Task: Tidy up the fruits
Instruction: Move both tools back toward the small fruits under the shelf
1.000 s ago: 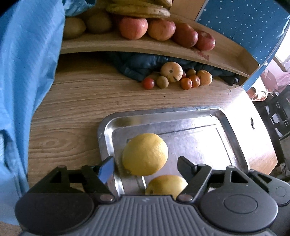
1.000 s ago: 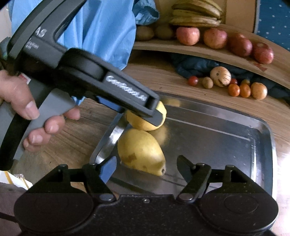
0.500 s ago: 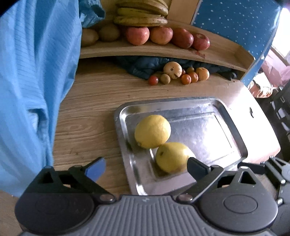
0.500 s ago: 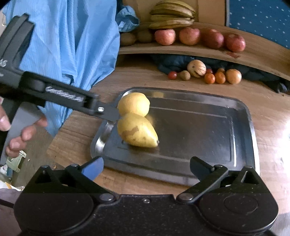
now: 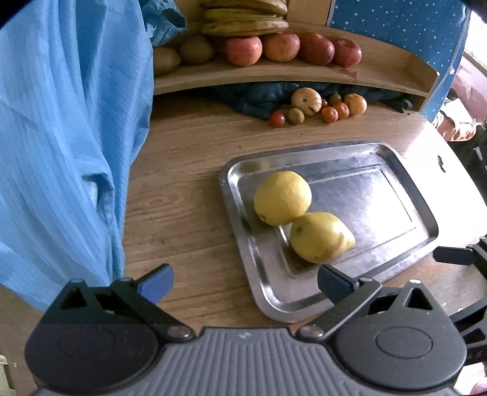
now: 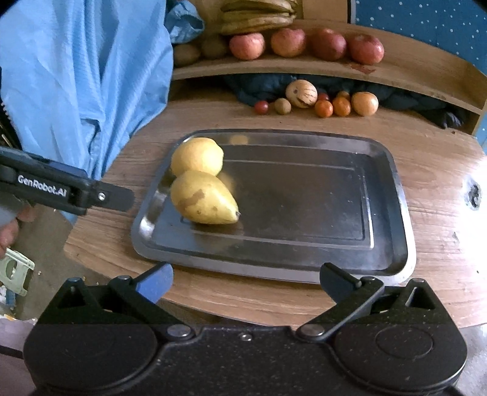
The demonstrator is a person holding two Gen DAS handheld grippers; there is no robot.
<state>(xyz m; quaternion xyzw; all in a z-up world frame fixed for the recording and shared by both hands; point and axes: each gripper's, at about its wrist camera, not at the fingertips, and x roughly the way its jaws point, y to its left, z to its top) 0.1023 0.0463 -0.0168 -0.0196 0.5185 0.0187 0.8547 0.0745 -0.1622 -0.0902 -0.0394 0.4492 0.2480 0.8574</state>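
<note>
A round yellow lemon (image 5: 283, 198) and a yellow pear (image 5: 319, 237) lie touching each other at the left end of a steel tray (image 5: 365, 189) on the wooden table. My left gripper (image 5: 245, 275) hovers short of the tray's near left corner; its jaws are opening wide with nothing between them. In the right wrist view the lemon (image 6: 196, 155) and pear (image 6: 201, 198) rest on the tray (image 6: 304, 198). My right gripper (image 6: 246, 272) stands open and empty before the tray's near edge. A finger of the left gripper (image 6: 112, 196) shows beside the tray.
A wooden shelf (image 5: 304, 71) at the back holds red apples (image 5: 243, 50), bananas (image 5: 243, 26) and kiwis (image 5: 194, 48). Several small fruits (image 5: 306, 102) lie under it by a dark cloth (image 5: 252, 97). A blue garment (image 5: 61, 137) hangs at the left.
Both grippers let go of their fruit, opened wide and drew back from the tray. The lemon and pear now lie free on the tray.
</note>
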